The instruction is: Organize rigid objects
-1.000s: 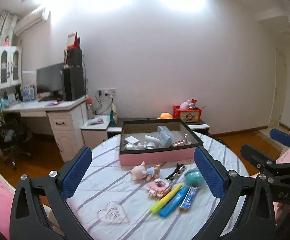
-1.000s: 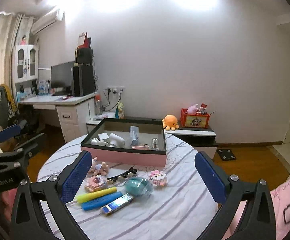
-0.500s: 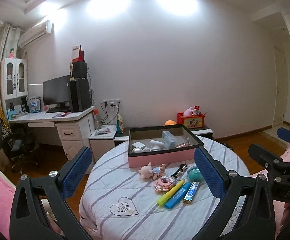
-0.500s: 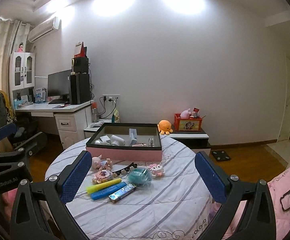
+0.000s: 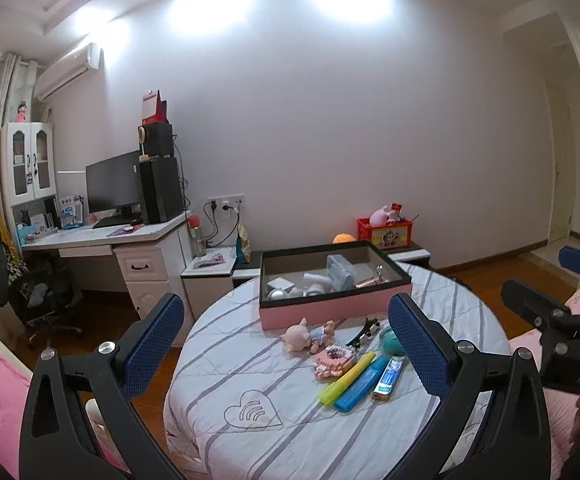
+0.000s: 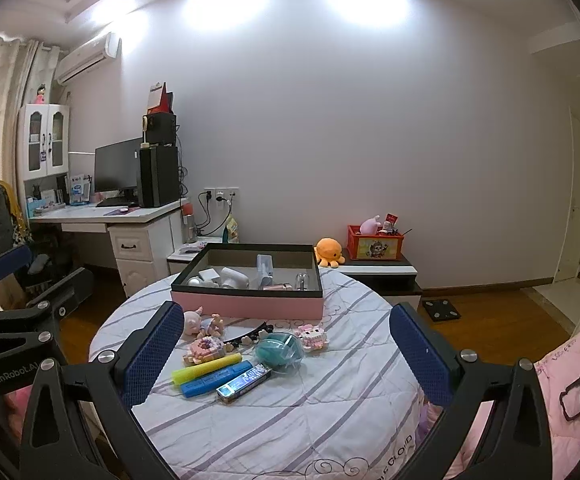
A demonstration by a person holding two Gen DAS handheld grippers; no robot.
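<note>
Both grippers, left [image 5: 286,344] and right [image 6: 288,352], have black frames with silver screws and blue textured fingers [image 5: 152,344]. White letters "GenRobot.AI" are printed on the left one.

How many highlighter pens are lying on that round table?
2. A yellow highlighter and a blue highlighter lie side by side near the front of the table, left of a shiny little case. The pink box behind might hide more.

Both hand-held grippers, left [image 5: 286,352] & right [image 6: 288,354], wide open, empty.
</note>
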